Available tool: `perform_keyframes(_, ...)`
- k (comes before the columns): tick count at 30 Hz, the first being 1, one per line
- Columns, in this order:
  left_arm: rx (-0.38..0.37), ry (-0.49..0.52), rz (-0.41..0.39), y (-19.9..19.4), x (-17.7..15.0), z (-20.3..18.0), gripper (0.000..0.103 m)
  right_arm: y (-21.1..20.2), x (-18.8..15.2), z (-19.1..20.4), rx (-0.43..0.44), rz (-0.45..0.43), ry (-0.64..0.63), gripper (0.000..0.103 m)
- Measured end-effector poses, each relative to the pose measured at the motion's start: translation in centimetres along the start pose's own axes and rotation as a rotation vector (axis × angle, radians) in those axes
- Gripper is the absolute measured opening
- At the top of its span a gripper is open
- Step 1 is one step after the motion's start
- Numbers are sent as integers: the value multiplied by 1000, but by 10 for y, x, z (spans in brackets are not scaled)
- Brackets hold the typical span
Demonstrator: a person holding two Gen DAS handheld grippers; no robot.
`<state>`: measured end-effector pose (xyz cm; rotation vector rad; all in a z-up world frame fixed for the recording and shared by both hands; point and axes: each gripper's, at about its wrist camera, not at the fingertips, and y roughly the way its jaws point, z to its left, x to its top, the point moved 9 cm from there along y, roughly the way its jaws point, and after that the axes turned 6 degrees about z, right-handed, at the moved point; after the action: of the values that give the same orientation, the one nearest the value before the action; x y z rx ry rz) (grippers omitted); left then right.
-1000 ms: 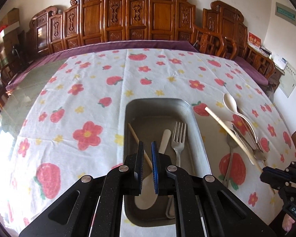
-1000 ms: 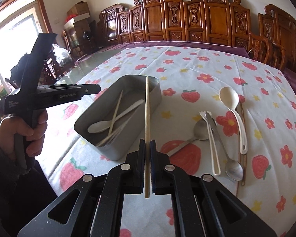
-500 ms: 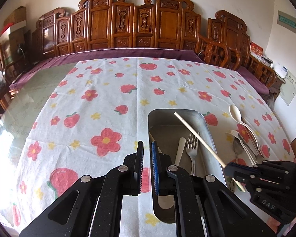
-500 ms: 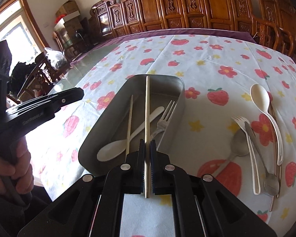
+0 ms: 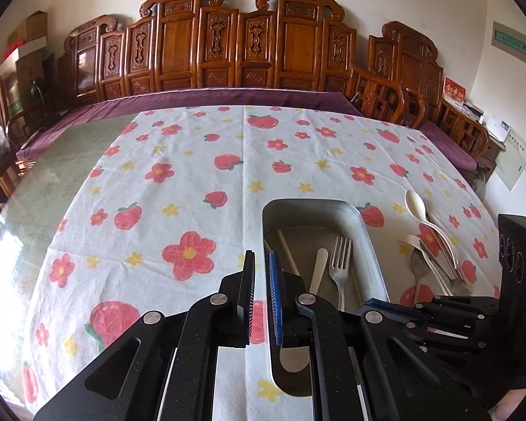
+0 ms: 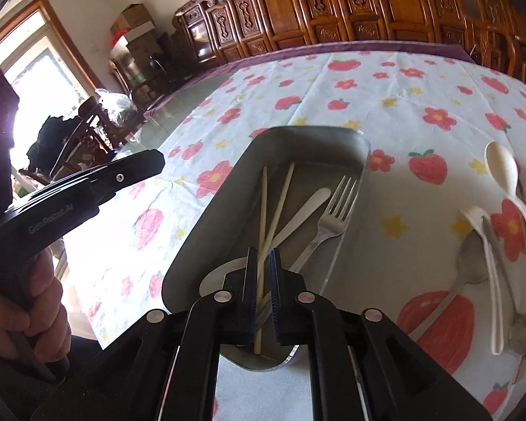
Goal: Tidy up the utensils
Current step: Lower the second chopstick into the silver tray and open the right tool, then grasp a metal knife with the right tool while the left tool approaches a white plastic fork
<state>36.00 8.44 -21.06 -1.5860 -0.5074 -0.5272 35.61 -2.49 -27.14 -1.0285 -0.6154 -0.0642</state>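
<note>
A metal tray [image 6: 210, 217] [image 5: 371, 235] holds two wooden chopsticks [image 6: 263, 207], a cream spoon [image 6: 305, 210] and a steel fork [image 6: 333, 217]. My right gripper [image 6: 262, 273] hangs over the tray's near end, jaws slightly apart, with one chopstick [image 6: 282, 200] lying loose between them in the tray. My left gripper [image 5: 261, 273] is nearly shut and empty, over the cloth just left of the tray. The right gripper's body [image 5: 438, 319] shows at the left wrist view's lower right.
To the right of the tray lie a cream spoon [image 6: 505, 175], a cream fork [image 6: 487, 245], a steel spoon [image 6: 470, 263] and more utensils [image 5: 431, 245] on the strawberry tablecloth [image 5: 193, 193]. Carved wooden chairs [image 5: 245, 45] line the far side.
My right gripper has lowered the chopstick into the tray and its jaws have parted, so the chopstick lies with the other one. My left gripper has drifted left of the tray.
</note>
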Motion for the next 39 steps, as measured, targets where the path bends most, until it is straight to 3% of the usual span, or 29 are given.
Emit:
perform_keyframes(3, -7, 11, -1, 1, 0, -9, 9, -18, 0, -9, -29, -36, -32, 10)
perform_keyframes(6, -16, 29, -9, 1, 0, -23, 25, -43, -2, -27, -77, -77, -65, 10)
perform_keyframes(7, -21, 34, -9, 1, 0, -27, 25, -52, -4, -35, -94, -86, -72, 10)
perform_keyframes(10, -34, 65, -10, 2, 0, -45, 28, -75, -8, -62, -154, -113, -83, 10)
perform_keyframes(12, -40, 79, -14, 3, 0, -56, 38, -88, -12, -84, -204, -122, -85, 10)
perform_keyframes(17, -57, 116, -14, 7, -3, -81, 45, -104, -16, -135, -291, -131, -62, 10)
perform_keyframes(20, -60, 134, -8, 11, -7, -92, 53, -99, -18, -151, -304, -129, -47, 10)
perform_keyframes(23, -74, 147, 4, 14, -13, -103, 53, -84, -23, -161, -293, -114, -45, 20)
perform_keyframes(39, -114, 216, 23, 21, -33, -142, 53, -34, -40, -189, -361, 40, -60, 21)
